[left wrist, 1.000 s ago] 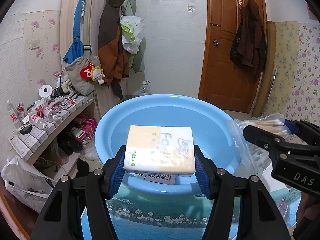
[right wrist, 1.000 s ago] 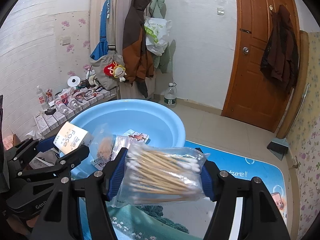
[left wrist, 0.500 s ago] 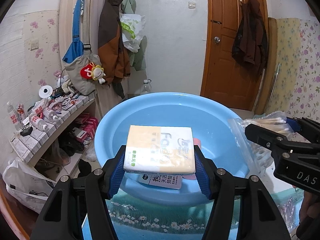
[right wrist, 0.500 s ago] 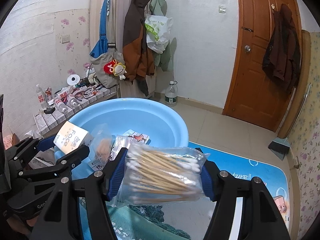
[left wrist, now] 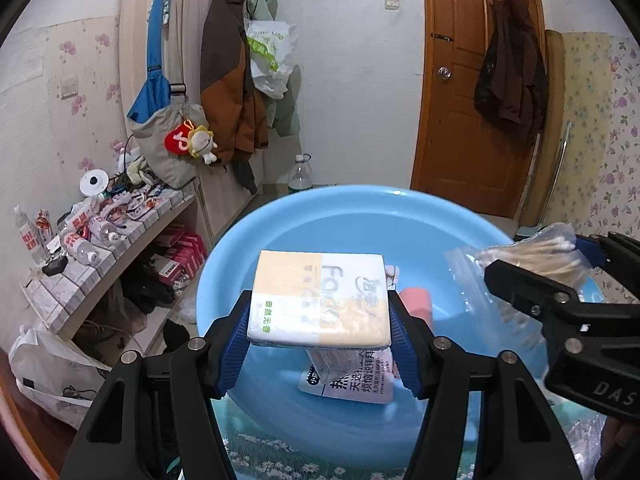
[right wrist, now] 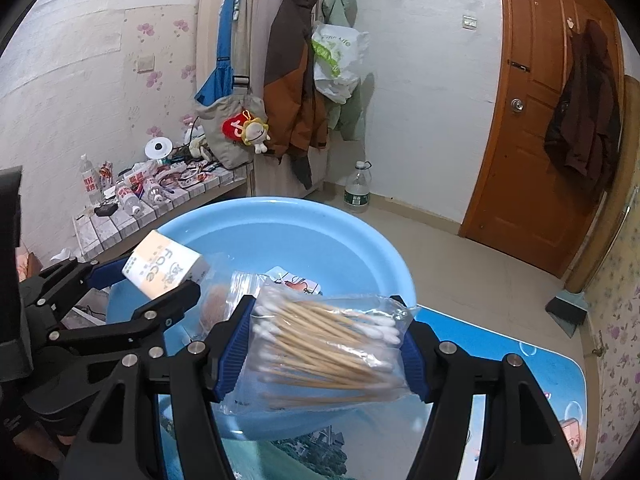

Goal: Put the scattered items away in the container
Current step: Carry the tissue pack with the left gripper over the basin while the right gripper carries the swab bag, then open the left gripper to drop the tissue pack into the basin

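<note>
My left gripper (left wrist: 320, 344) is shut on a yellow-and-white tissue pack (left wrist: 320, 300), held above the near part of a big light-blue basin (left wrist: 360, 216). A printed white packet (left wrist: 352, 380) and a pink item (left wrist: 416, 304) lie in the basin under the pack. My right gripper (right wrist: 326, 354) is shut on a clear bag of cotton swabs (right wrist: 324, 348), held over the basin's (right wrist: 280, 224) near rim. In the right wrist view the left gripper (right wrist: 136, 292) with the tissue pack (right wrist: 164, 270) hangs at the left. A printed card (right wrist: 296, 280) rests inside the basin.
The basin stands on a table with a blue printed cloth (right wrist: 500, 344). A tiled shelf (left wrist: 100, 240) cluttered with bottles and packets runs along the left wall. Coats and bags (left wrist: 232, 80) hang behind it. A water bottle (right wrist: 357, 188) stands on the floor beside a wooden door (right wrist: 540, 120).
Both grippers have moved forward over the basin with their loads; the basin looks closer and lower, and more of the packet and pink item under the tissue pack shows.
</note>
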Demonstrator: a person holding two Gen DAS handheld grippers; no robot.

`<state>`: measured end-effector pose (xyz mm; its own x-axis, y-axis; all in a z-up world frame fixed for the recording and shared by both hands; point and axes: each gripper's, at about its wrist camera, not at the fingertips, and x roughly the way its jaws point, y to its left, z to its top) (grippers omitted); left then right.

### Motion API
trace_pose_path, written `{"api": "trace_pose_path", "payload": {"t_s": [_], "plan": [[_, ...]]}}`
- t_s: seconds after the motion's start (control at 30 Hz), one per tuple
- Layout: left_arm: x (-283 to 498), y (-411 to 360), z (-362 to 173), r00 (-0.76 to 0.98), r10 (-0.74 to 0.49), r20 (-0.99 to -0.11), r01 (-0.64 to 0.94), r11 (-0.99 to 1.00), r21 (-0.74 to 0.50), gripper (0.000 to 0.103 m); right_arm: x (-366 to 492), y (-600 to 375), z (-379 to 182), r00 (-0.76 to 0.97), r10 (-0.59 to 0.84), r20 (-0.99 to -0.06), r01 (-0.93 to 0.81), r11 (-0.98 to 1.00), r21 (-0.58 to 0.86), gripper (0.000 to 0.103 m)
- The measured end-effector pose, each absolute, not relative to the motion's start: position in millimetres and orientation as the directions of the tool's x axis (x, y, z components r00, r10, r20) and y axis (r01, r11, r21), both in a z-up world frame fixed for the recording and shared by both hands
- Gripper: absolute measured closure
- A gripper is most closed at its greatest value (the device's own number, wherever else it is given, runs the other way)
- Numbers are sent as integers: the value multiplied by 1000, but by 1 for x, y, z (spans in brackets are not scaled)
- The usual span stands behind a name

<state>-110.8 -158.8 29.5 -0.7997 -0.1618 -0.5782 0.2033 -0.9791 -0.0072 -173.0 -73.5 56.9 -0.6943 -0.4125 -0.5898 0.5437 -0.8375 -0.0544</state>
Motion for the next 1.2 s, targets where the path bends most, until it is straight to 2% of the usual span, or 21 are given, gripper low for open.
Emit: {"api": "trace_pose_path", "payload": {"t_s": [0.2,0.47,0.53,0.63,0.83,1.2], "plan": [[-115,-154,24,-795,-173,-581,203,-979,13,42,-180,-76,48,-686,-406,-604,539,-841,-47,36],[-110,-154,25,-807,-200,-556,219,-975,33,24,-182,-77,47,-687,-404,-604,536,-843,-46,36],[-107,-151,25,-815,-202,-543,214,-976,42,15,-183,-76,47,-689,-403,-603,534,-844,-46,36],[-102,-148,26,-823,-196,-533,206,-978,41,12,-183,-75,47,-692,-398,-602,529,-847,-48,36],[-99,-153,29,-828,-200,-524,222,-975,22,7,-184,-73,48,-694,-397,-601,528,-848,-49,36],[-94,-182,31,-810,-261,-525,324,-946,-30,6,-184,-72,49,-700,-393,-596,522,-852,-51,36]]}}
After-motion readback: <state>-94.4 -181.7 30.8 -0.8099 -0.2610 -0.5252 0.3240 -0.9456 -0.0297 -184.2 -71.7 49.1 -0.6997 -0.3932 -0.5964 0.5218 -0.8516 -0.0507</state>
